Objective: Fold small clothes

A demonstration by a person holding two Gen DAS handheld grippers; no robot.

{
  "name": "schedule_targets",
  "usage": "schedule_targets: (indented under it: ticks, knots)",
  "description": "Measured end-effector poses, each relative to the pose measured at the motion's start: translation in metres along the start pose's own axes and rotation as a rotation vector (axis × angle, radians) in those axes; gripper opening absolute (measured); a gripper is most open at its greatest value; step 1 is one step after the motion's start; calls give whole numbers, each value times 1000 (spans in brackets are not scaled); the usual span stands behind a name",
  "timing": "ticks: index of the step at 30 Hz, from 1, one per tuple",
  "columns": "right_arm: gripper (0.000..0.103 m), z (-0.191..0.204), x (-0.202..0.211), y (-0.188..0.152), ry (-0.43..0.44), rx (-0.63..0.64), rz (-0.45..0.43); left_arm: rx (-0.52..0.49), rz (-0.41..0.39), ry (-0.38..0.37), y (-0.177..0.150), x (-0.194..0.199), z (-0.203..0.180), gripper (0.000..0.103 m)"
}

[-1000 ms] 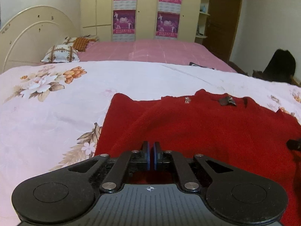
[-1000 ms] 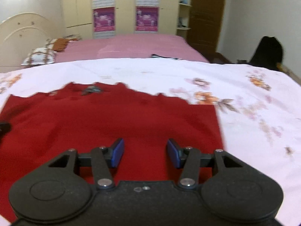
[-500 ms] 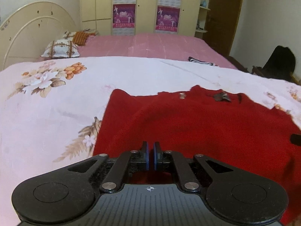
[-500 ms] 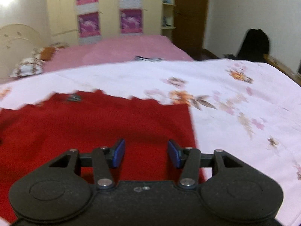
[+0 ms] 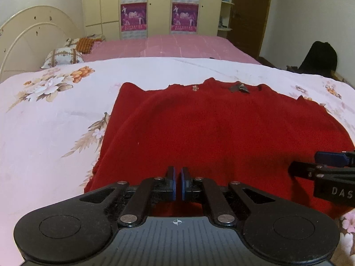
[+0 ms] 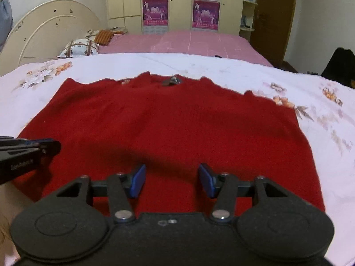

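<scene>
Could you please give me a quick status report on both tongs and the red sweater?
Left tongs shut, empty. Right tongs open, just widened, nothing between them. Red sweater flat on floral bedspread, unfolded. Nothing in the way.

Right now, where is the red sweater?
The red sweater lies spread flat on the floral bedspread, central in both wrist views, directly under the left gripper and right gripper.

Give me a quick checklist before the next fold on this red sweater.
1. Red sweater lies flat on the floral sheet: ok.
2. Right gripper jaws apart, just opened wider, nothing between them: ok.
3. Left gripper jaws open for a grasp: not ok, shut.
4. Cloth pinched in the left jaws: cannot tell.
5. Near hem visible: not ok, hidden behind the grippers.
6. Sweater's far edge free of clutter: ok.
</scene>
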State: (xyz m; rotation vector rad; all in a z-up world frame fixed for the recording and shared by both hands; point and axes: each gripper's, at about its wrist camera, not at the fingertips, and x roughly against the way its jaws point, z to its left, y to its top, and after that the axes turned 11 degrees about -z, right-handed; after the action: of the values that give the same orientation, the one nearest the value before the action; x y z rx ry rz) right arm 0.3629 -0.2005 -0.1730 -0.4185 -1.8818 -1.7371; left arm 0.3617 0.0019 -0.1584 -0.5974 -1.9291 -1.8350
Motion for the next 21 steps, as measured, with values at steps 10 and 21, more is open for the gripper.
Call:
schedule_targets:
  ticks: [10, 21]
  knots:
    - [53, -2, 11, -4, 7, -28, 11, 12, 45, -7, -8, 19, -2, 5]
    - [53, -1, 31, -16, -6, -39, 5, 78, 71, 5, -20, 41, 7, 6]
